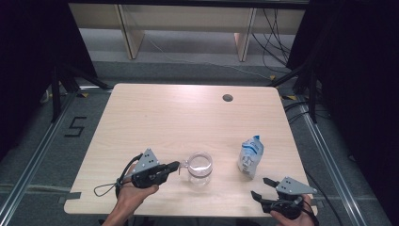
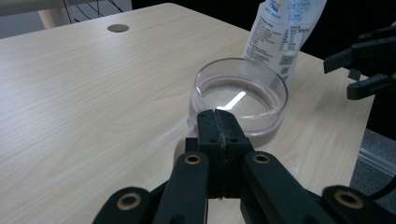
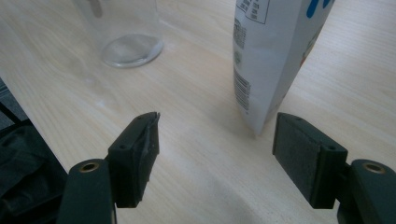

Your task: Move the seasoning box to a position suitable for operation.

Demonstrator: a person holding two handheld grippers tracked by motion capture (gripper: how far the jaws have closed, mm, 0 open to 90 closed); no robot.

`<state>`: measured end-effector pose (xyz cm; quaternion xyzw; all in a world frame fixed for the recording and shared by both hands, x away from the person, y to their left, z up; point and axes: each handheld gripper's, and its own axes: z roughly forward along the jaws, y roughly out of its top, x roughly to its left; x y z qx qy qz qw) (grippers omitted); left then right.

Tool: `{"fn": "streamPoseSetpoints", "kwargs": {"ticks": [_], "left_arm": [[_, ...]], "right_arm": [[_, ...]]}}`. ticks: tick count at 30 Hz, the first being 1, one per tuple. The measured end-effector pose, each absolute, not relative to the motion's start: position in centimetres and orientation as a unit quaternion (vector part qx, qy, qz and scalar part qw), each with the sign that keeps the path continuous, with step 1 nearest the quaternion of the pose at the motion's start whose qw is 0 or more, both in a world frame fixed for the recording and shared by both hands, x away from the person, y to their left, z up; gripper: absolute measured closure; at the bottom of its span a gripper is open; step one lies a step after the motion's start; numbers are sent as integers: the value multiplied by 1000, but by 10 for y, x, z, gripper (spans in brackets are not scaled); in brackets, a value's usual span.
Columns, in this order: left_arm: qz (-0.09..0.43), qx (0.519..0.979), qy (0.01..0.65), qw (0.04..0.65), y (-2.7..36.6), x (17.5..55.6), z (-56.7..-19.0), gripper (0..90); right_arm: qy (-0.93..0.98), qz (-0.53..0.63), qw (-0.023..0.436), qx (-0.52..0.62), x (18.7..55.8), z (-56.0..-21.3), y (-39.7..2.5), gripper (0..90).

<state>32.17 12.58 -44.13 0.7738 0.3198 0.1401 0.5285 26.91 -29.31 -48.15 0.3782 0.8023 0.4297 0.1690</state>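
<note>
So the left gripper [image 1: 175, 165] sits at lower left-centre of the high view with its fingers [image 2: 219, 135] pinched fully together, tips right at the handle of the clear glass mug [image 1: 199, 168]. From the left gripper view I honestly can't tell whether the handle is actually pinched or the tips are just touching it. The mug stands upright on the desk [image 1: 155, 122], lower middle of the frame, looking empty.

The right gripper [image 1: 261, 187] is down in the lower right corner, fingers [image 3: 135, 156] spread wide apart, holding nothing, lined up with the white-and-blue pouch [image 1: 250, 156], which stands just ahead of it and near the mug.

Stuff I'd worry about:
- The pouch is soft and stands on a narrow base. If one finger bumps it before the other closes, I'd guess it tips over, maybe into the mug.
- The grip on that handle looks thin. Lifting could let the mug swing or slip off.
- Squeezing the pouch too hard could crumple it.
</note>
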Motion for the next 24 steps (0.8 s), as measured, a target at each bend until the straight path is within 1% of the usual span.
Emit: {"fn": "streamPoseSetpoints", "kwargs": {"ticks": [1, 2, 5, 9, 11, 15, 17, 22, 24], "left_arm": [[136, 771, 325, 531, 125, 323, -441, 893], [137, 771, 321, 533, 124, 325, -441, 893], [140, 772, 322, 530, 123, 327, -439, 893], [140, 769, 322, 534, 121, 331, -438, 894], [138, 768, 327, 533, 120, 333, -439, 894], [137, 771, 323, 532, 116, 336, -439, 893], [138, 771, 324, 530, 115, 336, -439, 893], [136, 773, 320, 531, 114, 339, -439, 894], [133, 771, 322, 532, 112, 340, -439, 894]], "right_arm": [[801, 434, 168, 377, 269, -482, -292, 328], [805, 433, 188, 360, 271, -481, -293, 328], [804, 432, 176, 368, 269, -481, -290, 330], [803, 437, 178, 365, 269, -481, -286, 341], [805, 438, 173, 362, 269, -481, -284, 343], [810, 438, 180, 346, 272, -481, -283, 350], [811, 440, 175, 343, 272, -481, -281, 351], [811, 438, 189, 340, 273, -481, -279, 361], [813, 439, 177, 339, 273, -481, -277, 366]]}}
